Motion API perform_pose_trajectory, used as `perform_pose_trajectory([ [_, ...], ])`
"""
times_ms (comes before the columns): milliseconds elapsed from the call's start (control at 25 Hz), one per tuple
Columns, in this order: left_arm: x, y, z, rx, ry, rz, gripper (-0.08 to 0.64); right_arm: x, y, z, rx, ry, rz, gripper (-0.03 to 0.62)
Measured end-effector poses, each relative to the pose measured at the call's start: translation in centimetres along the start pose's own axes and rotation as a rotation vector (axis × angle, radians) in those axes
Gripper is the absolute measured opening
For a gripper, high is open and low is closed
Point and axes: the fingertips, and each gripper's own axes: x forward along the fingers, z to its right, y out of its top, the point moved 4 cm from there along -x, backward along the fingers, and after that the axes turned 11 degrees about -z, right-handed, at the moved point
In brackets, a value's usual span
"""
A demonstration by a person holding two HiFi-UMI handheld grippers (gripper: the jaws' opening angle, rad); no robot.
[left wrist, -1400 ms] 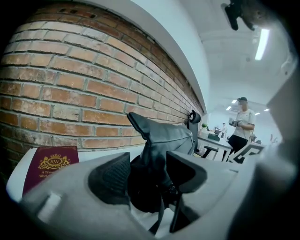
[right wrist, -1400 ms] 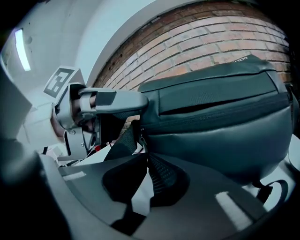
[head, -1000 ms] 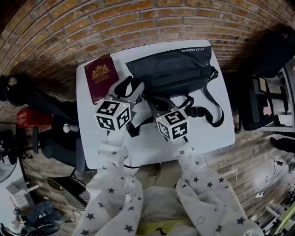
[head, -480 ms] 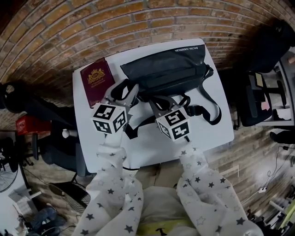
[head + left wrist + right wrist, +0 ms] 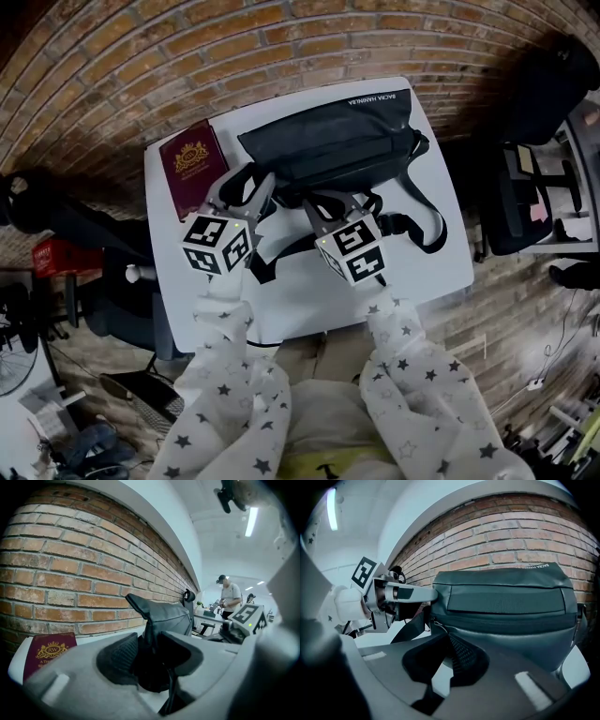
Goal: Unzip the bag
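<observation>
sling bag (image 5: 328, 141): black, white lettering | passport (image 5: 192, 167): maroon, gold crest | tabletop (image 5: 309, 291): white | wall (image 5: 187, 56): red-brown brick | sleeves (image 5: 225, 375): white, dark stars | left hand-held gripper (image 5: 246, 183), right hand-held gripper (image 5: 330, 201): grey, cubes white with black squares

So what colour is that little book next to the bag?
The passport is dark red with a gold crest on the cover, clearest in the head view.

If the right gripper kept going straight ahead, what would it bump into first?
The bag. The right gripper points at its front, just below the zip, and its shut jaws seem to pinch the zip pull, so there looks to be hardly any gap.
</observation>
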Motion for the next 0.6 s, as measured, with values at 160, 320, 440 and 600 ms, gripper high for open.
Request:
perform_pose_trajectory([
  [160, 0.0, 0.0, 0.1, -0.004, 0.017, 0.004, 0.155, -0.3, 0.1, 0.2, -0.012, 0.012, -0.011, 0.018],
  [320, 0.1, 0.0, 0.2, -0.003, 0.03, 0.003, 0.155, -0.6, 0.2, 0.7, -0.015, 0.021, -0.027, 0.018],
  [440, 0.0, 0.0, 0.2, -0.003, 0.036, 0.003, 0.154, -0.7, 0.3, 0.9, -0.024, 0.036, -0.034, 0.018],
  [600, 0.0, -0.1, 0.1, -0.01, 0.044, 0.004, 0.153, -0.8, 0.2, 1.4, -0.016, 0.025, -0.044, 0.018],
])
